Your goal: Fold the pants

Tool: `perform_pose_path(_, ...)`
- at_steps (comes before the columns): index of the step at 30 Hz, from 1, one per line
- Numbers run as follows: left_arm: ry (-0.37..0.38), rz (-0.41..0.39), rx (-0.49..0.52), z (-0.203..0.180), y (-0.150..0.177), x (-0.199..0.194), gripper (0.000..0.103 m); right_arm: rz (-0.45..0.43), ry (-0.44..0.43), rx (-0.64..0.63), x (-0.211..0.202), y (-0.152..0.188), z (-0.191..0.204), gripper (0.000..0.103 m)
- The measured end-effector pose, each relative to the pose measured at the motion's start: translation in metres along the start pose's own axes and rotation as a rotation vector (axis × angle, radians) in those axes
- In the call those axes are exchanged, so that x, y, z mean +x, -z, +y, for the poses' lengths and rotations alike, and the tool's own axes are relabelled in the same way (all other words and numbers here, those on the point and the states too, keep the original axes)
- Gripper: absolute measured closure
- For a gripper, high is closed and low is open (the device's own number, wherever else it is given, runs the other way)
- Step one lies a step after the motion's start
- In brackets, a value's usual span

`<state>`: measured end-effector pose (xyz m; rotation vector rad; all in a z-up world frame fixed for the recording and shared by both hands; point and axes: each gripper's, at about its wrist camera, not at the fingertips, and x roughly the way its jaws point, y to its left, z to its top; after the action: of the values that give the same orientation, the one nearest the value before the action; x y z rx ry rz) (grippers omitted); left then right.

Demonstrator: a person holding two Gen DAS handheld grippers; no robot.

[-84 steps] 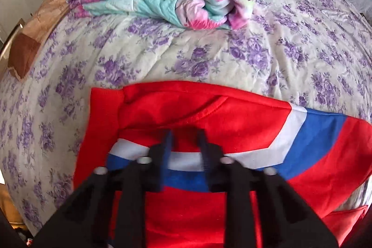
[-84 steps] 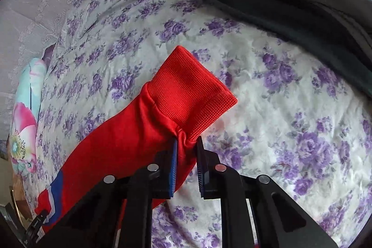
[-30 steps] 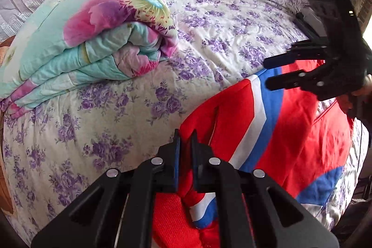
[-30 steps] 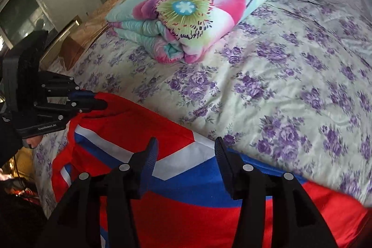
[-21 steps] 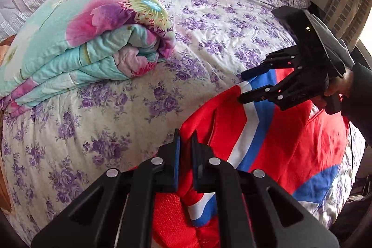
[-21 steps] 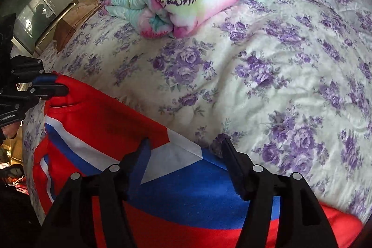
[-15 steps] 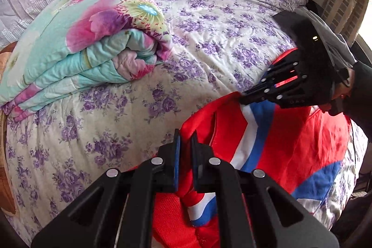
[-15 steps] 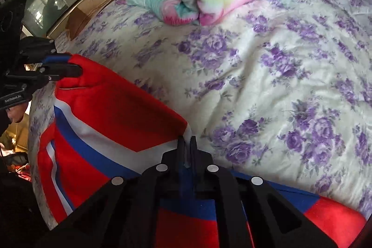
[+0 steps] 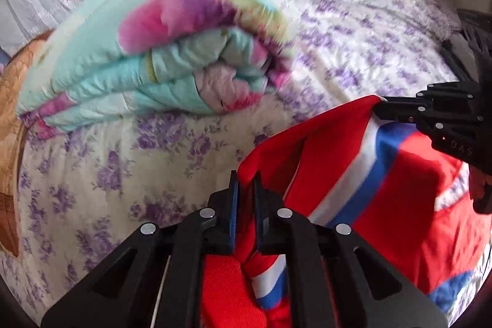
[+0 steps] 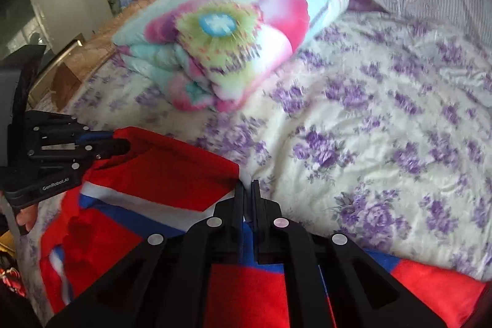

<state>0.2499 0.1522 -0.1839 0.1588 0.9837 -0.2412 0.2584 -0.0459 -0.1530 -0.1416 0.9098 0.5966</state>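
Left gripper (image 9: 245, 189) and right gripper (image 10: 247, 199), jaws clamped on the red pants' (image 9: 399, 183) edge, near the folded quilt (image 9: 147, 51) on the bed (image 10: 384, 143)

Cloth and plastic ahead of us.
Our matt black plastic left gripper (image 9: 245, 185) pinches soft fleecy pants (image 9: 399, 174); beyond, crinkled cotton bedsheet (image 9: 92, 174).

We see bright, soft daylight; motion blur smears the quilt (image 9: 160, 42) and sheet (image 10: 384, 125), and fisheye edges curve into black.
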Motion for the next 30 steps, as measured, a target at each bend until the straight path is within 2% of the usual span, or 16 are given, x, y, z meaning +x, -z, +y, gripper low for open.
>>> perform_pose_path(3,0.04,-0.069,0.06,-0.004,0.013,-0.052,0.095,-0.033,-0.032,-0.058,-0.045,0.007,0.031,0.098)
perform_pose_path(5,0.07,-0.092,0.11,-0.011,0.03,-0.083,0.095,-0.03,-0.058,-0.102,-0.083,0.027,0.055,0.098)
perform_pose_path(9,0.157,-0.04,0.166,-0.028,0.078,-0.117,0.095,0.043,-0.116,-0.105,-0.118,0.078,0.095,0.098)
perform_pose_path(11,0.189,0.007,0.169,-0.034,0.109,-0.119,0.095,0.102,-0.133,-0.087,-0.116,0.107,0.111,0.098)
perform_pose_path(14,0.221,0.083,0.12,-0.036,0.142,-0.106,0.095,0.21,-0.144,-0.025,-0.09,0.155,0.129,0.098)
perform_pose_path(17,0.221,0.137,0.095,-0.04,0.166,-0.086,0.095,0.253,-0.143,0.025,-0.067,0.186,0.137,0.098)
perform_pose_path(22,0.23,0.151,0.059,-0.039,0.175,-0.088,0.091,0.241,-0.138,0.063,-0.064,0.195,0.14,0.098)
perform_pose_path(28,0.25,0.149,0.02,-0.03,0.184,-0.11,0.084,0.236,-0.154,0.02,-0.075,0.195,0.144,0.098)
perform_pose_path(29,0.255,0.15,0.019,-0.03,0.186,-0.113,0.081,0.241,-0.148,0.017,-0.073,0.195,0.143,0.098)
perform_pose_path(30,0.264,0.161,0.023,-0.03,0.188,-0.116,0.068,0.247,-0.144,0.014,-0.072,0.196,0.143,0.098)
